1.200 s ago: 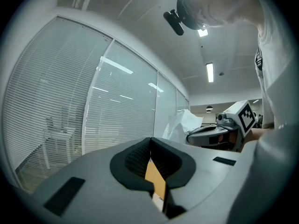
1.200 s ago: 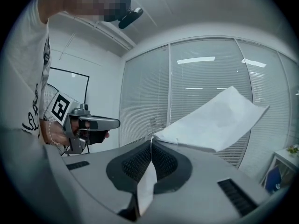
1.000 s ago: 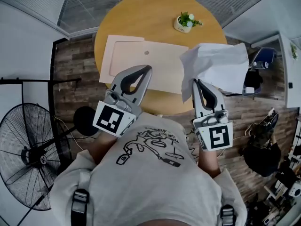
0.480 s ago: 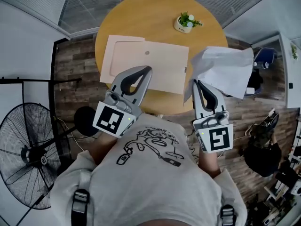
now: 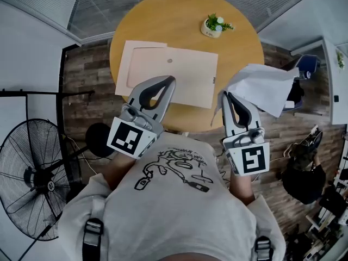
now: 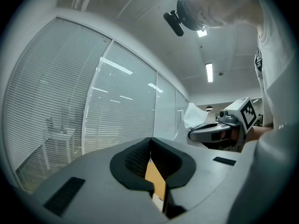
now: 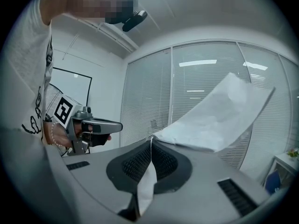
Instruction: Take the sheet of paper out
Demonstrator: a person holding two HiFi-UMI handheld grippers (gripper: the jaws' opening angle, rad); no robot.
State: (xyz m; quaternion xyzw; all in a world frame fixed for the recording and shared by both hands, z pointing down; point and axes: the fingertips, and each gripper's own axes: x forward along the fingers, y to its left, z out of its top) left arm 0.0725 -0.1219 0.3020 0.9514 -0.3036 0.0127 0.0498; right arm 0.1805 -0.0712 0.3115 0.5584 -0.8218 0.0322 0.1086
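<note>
My left claw (image 5: pixel 169 82) is clamped on the envelope's (image 5: pixel 182 72) near edge to anchor it on the counter (image 5: pixel 174 20). My right claw (image 5: pixel 224 95) pinches the paper's (image 5: pixel 263 86) corner, holding it clear at the right.

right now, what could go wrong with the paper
The sheet is pinched only by an edge in the right gripper and juts past the table edge; a sharp tug could tear it or slip it free. The envelope, held at its edge by the left gripper, might drag.
</note>
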